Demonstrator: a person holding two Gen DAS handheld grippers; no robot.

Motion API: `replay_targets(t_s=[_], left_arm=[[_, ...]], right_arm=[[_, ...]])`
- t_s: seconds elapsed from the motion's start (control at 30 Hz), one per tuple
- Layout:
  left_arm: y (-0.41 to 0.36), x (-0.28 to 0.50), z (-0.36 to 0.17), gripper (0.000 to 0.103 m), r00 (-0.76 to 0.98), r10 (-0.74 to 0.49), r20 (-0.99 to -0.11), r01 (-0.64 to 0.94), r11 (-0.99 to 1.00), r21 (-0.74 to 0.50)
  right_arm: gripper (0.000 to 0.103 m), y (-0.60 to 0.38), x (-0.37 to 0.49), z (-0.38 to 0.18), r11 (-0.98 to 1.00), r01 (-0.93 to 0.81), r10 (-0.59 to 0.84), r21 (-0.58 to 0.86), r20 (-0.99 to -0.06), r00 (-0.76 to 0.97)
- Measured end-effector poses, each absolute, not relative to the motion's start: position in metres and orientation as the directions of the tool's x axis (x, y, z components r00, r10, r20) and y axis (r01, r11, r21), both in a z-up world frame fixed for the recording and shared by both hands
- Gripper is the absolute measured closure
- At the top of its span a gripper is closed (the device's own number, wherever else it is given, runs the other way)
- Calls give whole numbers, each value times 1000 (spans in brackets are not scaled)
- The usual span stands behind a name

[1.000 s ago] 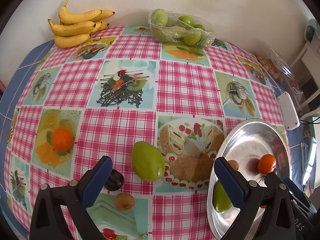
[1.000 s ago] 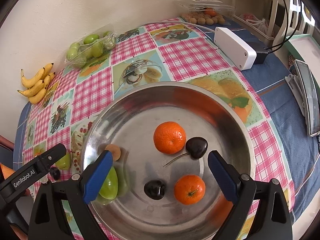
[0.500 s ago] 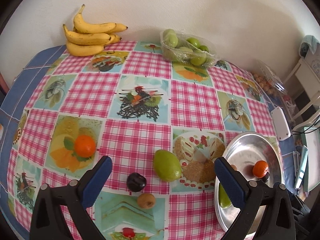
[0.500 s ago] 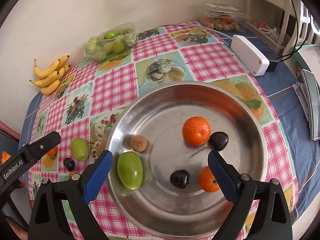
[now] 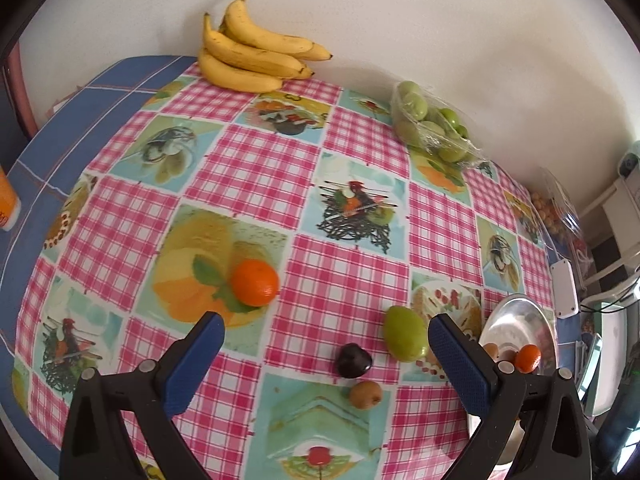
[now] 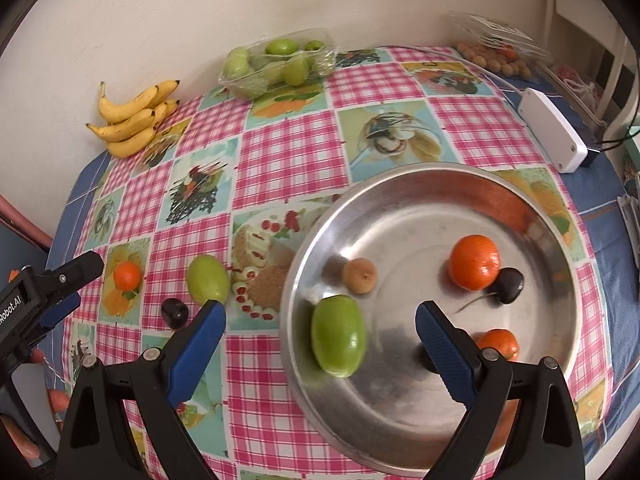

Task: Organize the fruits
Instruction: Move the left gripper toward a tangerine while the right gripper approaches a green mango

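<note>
**Orange tangerine sits ahead-left of the empty left gripper**

Steel bowl (image 6: 432, 208) on the checked tablecloth (image 5: 352, 280) already holds a green mango-like fruit (image 6: 338, 335), a small brown kiwi-like fruit (image 6: 360, 275), two tangerines (image 6: 474, 262) and dark cherries (image 6: 509, 280). Loose on the cloth: one tangerine (image 5: 255, 283), a green fruit (image 5: 405, 333), a dark plum or cherry (image 5: 353, 360) and a small brown fruit (image 5: 365, 395).

Left gripper (image 5: 324, 364) has its jaws spread wide, nothing between them. Right gripper (image 6: 320, 344) also spread wide and empty, hanging over the near rim of the bowl with the green fruit in the bowl between its pads.

Key relation, left wrist view: the loose tangerine lies forward and just left of centre, close to the left pad (image 5: 194, 364). The dark fruit and brown fruit lie forward-right, nearer the right pad (image 5: 460, 364); the green fruit lies just beside that pad, touching nothing. Its long axis runs roughly away from the gripper, tilted a little, so a grasp across its short width looks the easier one.

The left gripper is clearly nearer all four loose fruits; the right one is over the bowl, well apart from them. Judgement: the left takes the next pick, likely the tangerine or the cluster at right, and carries it right to the bowl. Round fruits may roll if nudged.

Bananas (image 5: 256, 56) and the bagged green fruits (image 5: 432, 128) sit by the wall, well apart.
</note>
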State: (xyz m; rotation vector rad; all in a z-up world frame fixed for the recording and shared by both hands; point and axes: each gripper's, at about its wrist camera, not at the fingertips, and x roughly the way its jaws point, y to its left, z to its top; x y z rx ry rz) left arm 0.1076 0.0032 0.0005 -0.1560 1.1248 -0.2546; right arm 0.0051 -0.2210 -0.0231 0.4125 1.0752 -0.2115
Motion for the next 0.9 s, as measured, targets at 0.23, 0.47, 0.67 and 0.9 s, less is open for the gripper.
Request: replay_targets(t_s=[0.23,0.47,0.67,0.9], left_arm=[[23,108,-4,0,403,-260,-877,86,965,-247],[37,109,-10,0,417,-243,-876,50,968,-245],[43,113,-15,0,398,-253,-882,39,965,-259],[42,117,-20,0,386,-262,-885,48,963,-264]], right_arm=[[7,-197,16,-21,903,310,112,299,-857,503],[7,-174,23,-23,915,255,156,314,-855,494],[7,-158,33,-25,935,223,151,277,-877,456],[7,-149,41,-24,953,194,117,233,-873,473]])
